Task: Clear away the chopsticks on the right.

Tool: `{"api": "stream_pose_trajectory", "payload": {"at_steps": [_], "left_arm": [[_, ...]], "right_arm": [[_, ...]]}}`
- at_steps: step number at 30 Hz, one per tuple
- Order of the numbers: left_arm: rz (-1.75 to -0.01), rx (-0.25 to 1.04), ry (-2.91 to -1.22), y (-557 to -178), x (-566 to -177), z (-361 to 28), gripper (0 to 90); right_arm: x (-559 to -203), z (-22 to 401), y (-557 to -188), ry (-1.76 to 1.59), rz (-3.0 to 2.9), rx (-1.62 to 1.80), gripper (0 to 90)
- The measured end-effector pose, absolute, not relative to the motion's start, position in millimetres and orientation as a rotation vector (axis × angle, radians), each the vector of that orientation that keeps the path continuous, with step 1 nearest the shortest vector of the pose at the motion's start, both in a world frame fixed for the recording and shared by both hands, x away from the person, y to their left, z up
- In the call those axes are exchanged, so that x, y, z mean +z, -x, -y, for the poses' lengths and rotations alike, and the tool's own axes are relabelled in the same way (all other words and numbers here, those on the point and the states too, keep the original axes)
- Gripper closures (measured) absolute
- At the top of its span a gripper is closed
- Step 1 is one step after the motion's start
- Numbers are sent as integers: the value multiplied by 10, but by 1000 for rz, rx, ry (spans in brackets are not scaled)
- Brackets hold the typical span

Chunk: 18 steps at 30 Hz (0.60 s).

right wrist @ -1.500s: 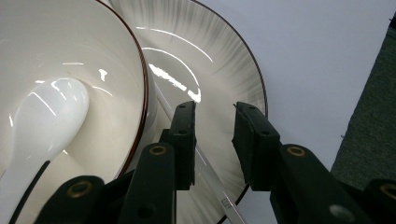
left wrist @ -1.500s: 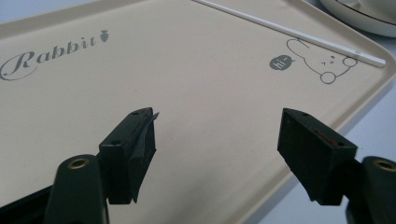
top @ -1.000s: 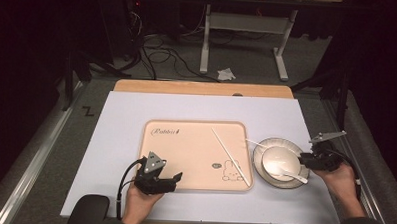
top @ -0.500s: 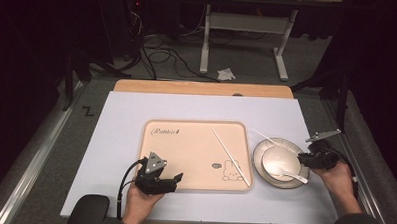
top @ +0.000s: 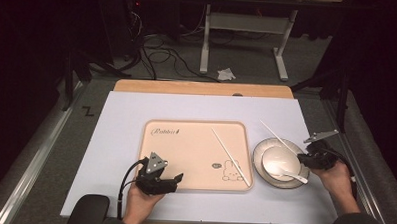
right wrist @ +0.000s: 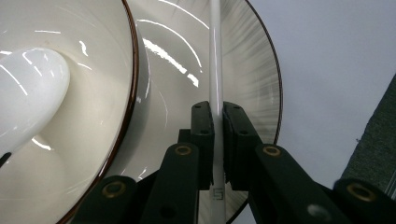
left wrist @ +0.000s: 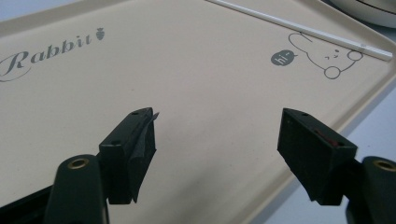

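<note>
A pale worktop [top: 126, 119] with a wooden strip along its far edge carries a beige rabbit-print tray [top: 185, 151] near the middle and a plate [top: 260, 166] just beside the tray toward the right edge.

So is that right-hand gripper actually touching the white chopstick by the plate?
Touching. In the right gripper view the right gripper, jaws just closed, has both pads pressed against the white chopstick lying over the plate.
</note>
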<state>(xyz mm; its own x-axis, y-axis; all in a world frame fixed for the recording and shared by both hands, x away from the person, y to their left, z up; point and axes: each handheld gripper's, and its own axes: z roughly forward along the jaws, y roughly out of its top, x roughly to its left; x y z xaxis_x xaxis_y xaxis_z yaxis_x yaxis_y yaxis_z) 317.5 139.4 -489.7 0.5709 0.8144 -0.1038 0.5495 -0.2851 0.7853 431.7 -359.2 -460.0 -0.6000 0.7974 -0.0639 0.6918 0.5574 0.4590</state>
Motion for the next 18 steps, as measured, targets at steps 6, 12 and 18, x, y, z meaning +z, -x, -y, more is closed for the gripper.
{"api": "stream_pose_trajectory", "payload": {"at_steps": [6,12,18], "left_arm": [[-1090,403,-1979,-3180,-4902,-1384,284],[-1078,395,-1984,-3209,-4902,-1361,284],[-1053,385,-2000,-3253,-4914,-1308,285]], "right_arm": [[-4551,3595,-4271,-1236,-2498,608,857],[-4466,3608,-4196,-1260,-2453,666,857],[-4370,3611,-4096,-1281,-2407,702,858]]}}
